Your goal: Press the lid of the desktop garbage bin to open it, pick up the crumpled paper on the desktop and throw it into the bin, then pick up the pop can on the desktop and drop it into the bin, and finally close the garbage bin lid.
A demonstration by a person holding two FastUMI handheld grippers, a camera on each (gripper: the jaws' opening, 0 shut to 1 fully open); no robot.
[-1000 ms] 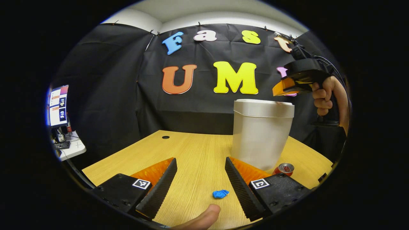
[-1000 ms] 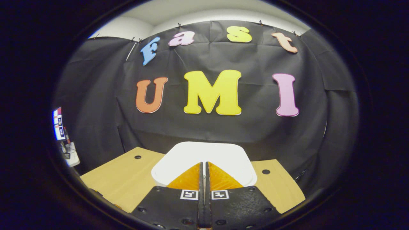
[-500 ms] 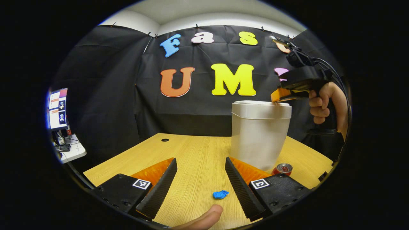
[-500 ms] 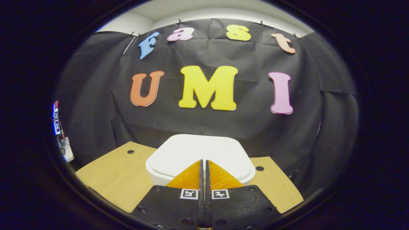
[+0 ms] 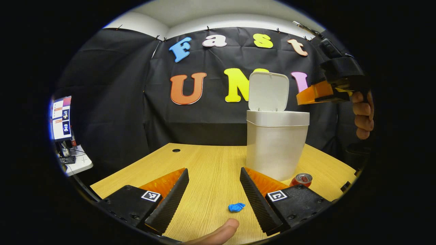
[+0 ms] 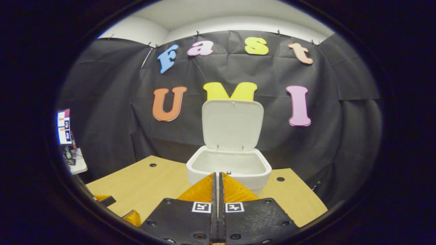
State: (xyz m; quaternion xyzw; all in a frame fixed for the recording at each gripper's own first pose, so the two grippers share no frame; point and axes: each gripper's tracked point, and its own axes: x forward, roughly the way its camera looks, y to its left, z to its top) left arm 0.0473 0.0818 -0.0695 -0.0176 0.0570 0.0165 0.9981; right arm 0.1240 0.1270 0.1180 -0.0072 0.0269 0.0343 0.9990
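Now that the lid [image 6: 232, 124] has sprung upright on the white desktop bin [image 5: 276, 146] and the closed, empty right gripper [image 6: 218, 177] has lifted clear, the wide-open, empty left gripper [image 5: 214, 177] can take the blue crumpled paper [image 5: 236, 207].

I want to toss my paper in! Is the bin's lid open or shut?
Open. The lid stands upright at the back of the bin, and the right gripper view looks into its hollow inside.
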